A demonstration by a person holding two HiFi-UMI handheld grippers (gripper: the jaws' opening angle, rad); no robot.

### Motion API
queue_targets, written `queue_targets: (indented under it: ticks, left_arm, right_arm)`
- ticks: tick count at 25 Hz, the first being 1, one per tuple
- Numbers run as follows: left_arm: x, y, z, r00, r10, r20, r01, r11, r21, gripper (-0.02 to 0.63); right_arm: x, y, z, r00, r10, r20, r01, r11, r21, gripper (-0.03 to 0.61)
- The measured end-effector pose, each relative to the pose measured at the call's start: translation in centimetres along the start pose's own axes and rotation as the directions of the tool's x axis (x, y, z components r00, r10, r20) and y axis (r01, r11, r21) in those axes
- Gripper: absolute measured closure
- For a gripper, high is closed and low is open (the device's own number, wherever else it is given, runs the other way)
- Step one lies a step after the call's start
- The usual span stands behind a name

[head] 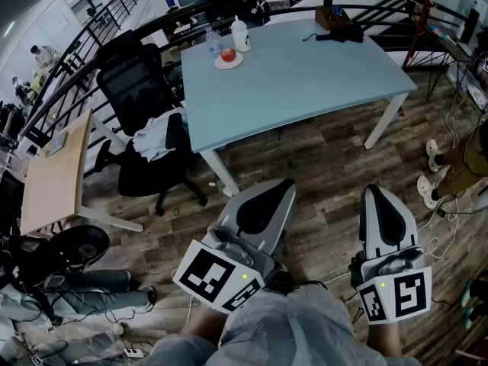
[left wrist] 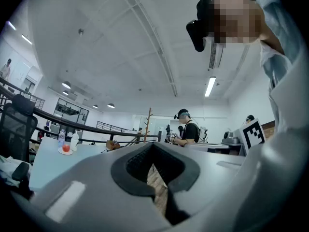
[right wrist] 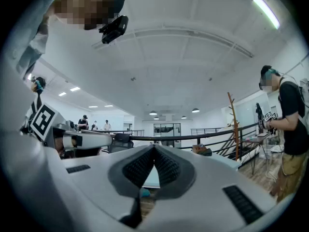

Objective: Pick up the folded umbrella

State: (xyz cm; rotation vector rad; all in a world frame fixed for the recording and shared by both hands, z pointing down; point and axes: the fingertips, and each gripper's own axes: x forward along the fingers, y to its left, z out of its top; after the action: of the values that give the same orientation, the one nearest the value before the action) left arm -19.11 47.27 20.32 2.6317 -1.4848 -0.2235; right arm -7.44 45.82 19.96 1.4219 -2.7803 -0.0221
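Head view: distant folded umbrella [head: 336, 34], small and indistinct

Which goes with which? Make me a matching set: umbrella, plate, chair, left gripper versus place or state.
Things:
1. umbrella
2. plate
3. chair
4. left gripper

Place or state:
A. shut, nothing between the jaws
B. far edge of the table, by the brown box
C. on the floor, left of the table in the head view
D. on the table, beside the white bottle

Pairs: 1-B, 2-D, 3-C, 4-A
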Motion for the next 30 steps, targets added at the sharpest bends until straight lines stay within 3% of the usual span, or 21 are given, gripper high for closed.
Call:
queue_targets:
  ticks: [19,30]
  left_arm:
    - [1.3,2.6,-0.1,0.999,-0.044,-0.001,0.044,0.999,-0.015,0.609]
    - [1.8,2.5,-0.5,0.993,-0.121,0.004,0.121,0.992,-0.032,0.609]
  right_arm:
    - [2.4,0.3,-0.3,0.999,-0.03,-0.016,0.03,1.0,-0.007,0.578]
    - [1.2,0.1,-0.7,0.991,-0.131,-0.035,0.13,0.991,-0.026,0.578]
